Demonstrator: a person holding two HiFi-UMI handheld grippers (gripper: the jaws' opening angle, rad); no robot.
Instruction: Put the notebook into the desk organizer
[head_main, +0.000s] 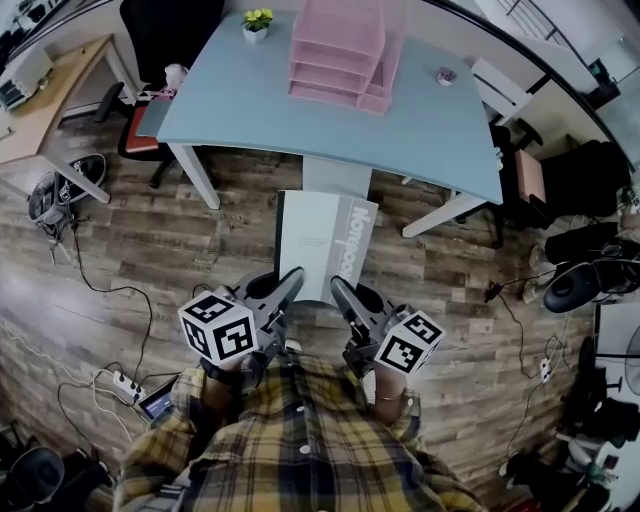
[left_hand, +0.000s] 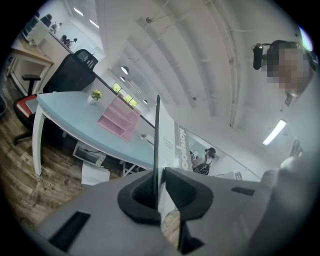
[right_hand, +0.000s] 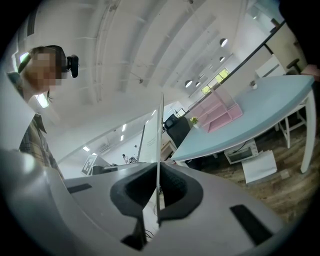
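The left gripper (head_main: 290, 280) and right gripper (head_main: 342, 295), fingers clenched on the near edge of the thin, probably light, bendy notebook (head_main: 325, 240), held it over the floor (head_main: 150, 250) short of the desk organizer (head_main: 340, 55).

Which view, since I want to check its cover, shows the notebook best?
The head view: the notebook shows its cover, clamped by the left gripper and right gripper. The left gripper view shows it edge-on plus a sliver of cover; the right gripper view, mostly its edge.
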